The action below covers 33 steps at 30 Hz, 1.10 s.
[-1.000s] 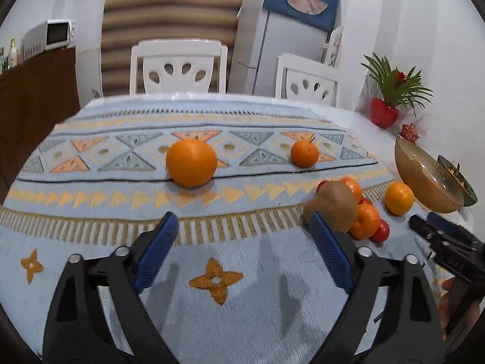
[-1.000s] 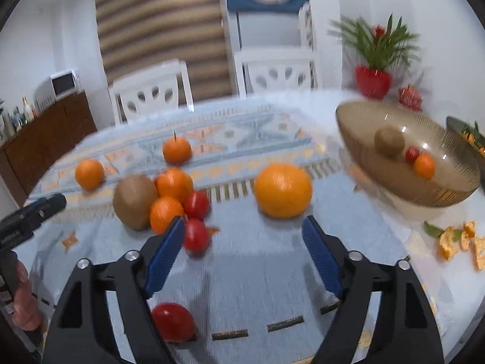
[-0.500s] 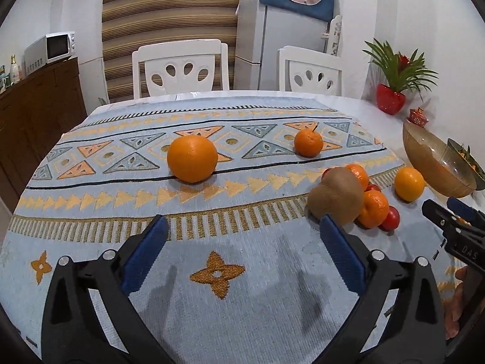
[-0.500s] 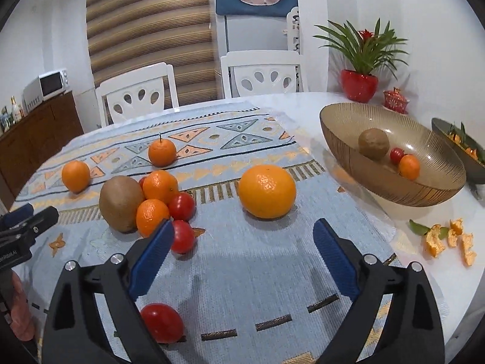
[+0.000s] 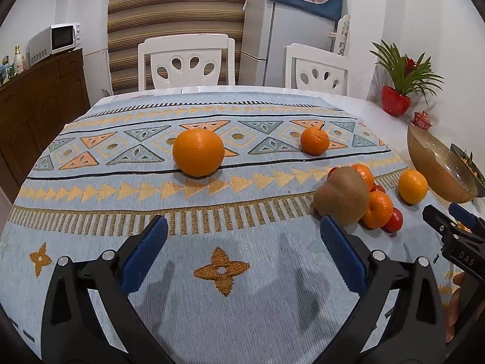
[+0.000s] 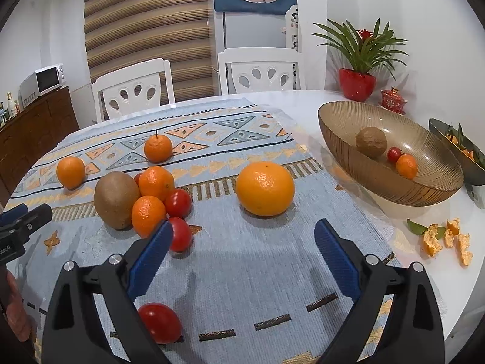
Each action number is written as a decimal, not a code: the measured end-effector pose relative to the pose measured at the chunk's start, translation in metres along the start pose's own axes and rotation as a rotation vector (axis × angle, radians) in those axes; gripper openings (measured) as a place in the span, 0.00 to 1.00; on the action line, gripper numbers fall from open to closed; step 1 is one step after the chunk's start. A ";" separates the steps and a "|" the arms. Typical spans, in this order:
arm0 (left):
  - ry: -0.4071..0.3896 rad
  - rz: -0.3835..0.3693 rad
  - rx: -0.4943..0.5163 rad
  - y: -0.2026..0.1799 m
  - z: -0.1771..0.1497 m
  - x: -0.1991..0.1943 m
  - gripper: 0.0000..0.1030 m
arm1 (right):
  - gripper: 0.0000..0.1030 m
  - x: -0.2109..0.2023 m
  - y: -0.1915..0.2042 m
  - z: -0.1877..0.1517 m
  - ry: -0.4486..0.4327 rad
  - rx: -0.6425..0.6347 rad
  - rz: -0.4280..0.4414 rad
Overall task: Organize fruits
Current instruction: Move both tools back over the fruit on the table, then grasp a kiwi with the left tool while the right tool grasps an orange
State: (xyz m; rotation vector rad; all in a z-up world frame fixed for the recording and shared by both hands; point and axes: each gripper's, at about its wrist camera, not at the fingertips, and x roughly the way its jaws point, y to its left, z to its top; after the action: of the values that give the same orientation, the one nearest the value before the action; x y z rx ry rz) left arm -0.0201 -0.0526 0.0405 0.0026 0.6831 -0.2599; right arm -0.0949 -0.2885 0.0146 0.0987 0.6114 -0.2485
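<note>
Fingers [image 6: 150, 256] spread, patterned cloth [image 6: 242, 273], white chairs [image 6: 133, 89], striped blind [image 6: 145, 30].

on the patterned cloth [image 6: 242, 273] lie two large oranges: one [image 6: 265, 188] near the bowl, one [image 6: 70, 172] at the far left. three mandarins: one with a stem [image 6: 158, 148], two [image 6: 156, 183] [image 6: 148, 215] in the cluster. one kiwi [image 6: 116, 200]. three tomatoes show plainly [image 6: 178, 202] [image 6: 181, 234] [image 6: 159, 322], with a sliver of a fourth behind the cluster. the amber bowl [image 6: 424, 192] holds one kiwi [image 6: 371, 142], one tomato [image 6: 394, 154] and one mandarin [image 6: 406, 166]. two white chairs [image 6: 133, 91] [image 6: 260, 71], one potted plant [image 6: 360, 57].
</note>
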 end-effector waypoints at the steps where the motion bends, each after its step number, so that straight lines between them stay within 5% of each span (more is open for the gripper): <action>1: 0.002 0.000 -0.003 0.001 0.000 0.000 0.97 | 0.91 -0.001 0.001 0.000 -0.001 -0.004 0.000; 23: 0.002 -0.013 -0.001 0.001 0.000 0.001 0.97 | 0.93 -0.004 -0.002 0.000 -0.019 0.004 0.058; 26: 0.071 -0.110 0.001 0.000 0.004 0.005 0.89 | 0.88 -0.004 -0.005 0.002 -0.011 0.009 0.088; 29: 0.194 -0.231 0.025 -0.009 0.012 0.008 0.80 | 0.68 0.003 -0.017 0.013 0.066 0.025 0.078; 33: 0.224 -0.287 0.127 -0.041 0.038 0.011 0.81 | 0.69 0.023 -0.040 0.041 0.189 0.081 0.130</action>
State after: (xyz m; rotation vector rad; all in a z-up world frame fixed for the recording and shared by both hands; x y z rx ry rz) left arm 0.0021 -0.0979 0.0660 0.0564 0.8892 -0.5849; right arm -0.0638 -0.3389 0.0341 0.2412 0.7800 -0.1381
